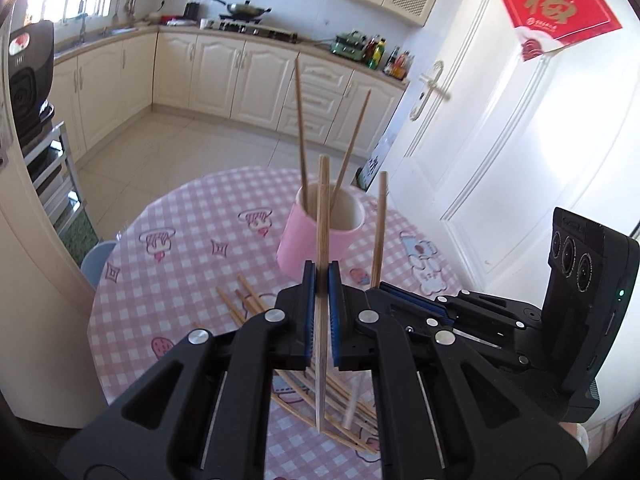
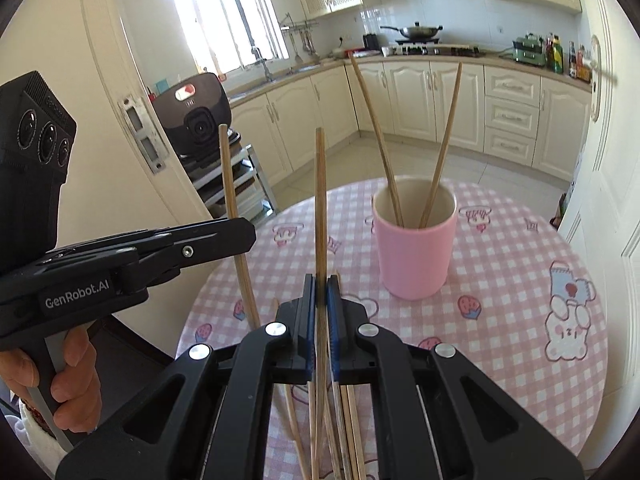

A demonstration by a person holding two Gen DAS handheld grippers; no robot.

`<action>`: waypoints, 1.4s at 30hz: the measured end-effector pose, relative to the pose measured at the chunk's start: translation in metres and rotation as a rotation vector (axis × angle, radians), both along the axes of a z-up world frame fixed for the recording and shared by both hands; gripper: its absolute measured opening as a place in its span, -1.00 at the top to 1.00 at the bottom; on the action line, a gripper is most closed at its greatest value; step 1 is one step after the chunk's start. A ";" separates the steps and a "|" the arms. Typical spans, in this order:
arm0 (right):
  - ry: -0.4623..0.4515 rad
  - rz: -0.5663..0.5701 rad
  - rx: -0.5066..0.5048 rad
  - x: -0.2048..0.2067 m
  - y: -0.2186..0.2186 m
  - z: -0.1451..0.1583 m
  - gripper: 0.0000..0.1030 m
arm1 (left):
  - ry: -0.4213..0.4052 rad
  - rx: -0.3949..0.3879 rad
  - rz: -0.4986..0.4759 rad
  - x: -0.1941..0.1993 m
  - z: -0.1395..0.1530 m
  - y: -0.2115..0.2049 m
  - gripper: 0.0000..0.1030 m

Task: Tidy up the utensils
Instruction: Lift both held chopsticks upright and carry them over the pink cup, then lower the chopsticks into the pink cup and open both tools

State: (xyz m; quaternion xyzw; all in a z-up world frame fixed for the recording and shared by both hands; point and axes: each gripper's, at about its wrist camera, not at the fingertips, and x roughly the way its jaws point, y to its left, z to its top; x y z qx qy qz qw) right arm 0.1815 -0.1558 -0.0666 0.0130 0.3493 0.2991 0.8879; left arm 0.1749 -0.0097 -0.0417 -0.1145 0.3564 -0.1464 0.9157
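Left gripper is clamped on one wooden chopstick; right gripper is clamped on another. Only the right wrist view shows the hand on the left handle. Pink cylindrical cup holds two chopsticks — mid-table on the checked cloth. Loose chopsticks lie near the table's near edge.

The left gripper carries the white brand "GenRobot.AI" on the side of its black body, seen in the right wrist view. On the white door hangs a red diamond poster bearing the large gold character "福"; the small gold print beneath it is too fine to read.
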 end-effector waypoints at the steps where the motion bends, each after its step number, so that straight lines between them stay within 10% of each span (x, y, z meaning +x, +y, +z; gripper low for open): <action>1: -0.015 -0.006 0.000 -0.001 -0.001 0.004 0.91 | -0.013 0.000 -0.003 -0.001 0.005 0.000 0.87; 35: -0.345 -0.180 -0.020 0.042 -0.019 0.106 0.91 | -0.255 0.018 0.061 0.064 0.109 -0.012 0.87; 42: -0.333 -0.216 0.009 0.064 -0.028 0.094 0.91 | -0.224 -0.013 0.138 0.095 0.089 -0.002 0.87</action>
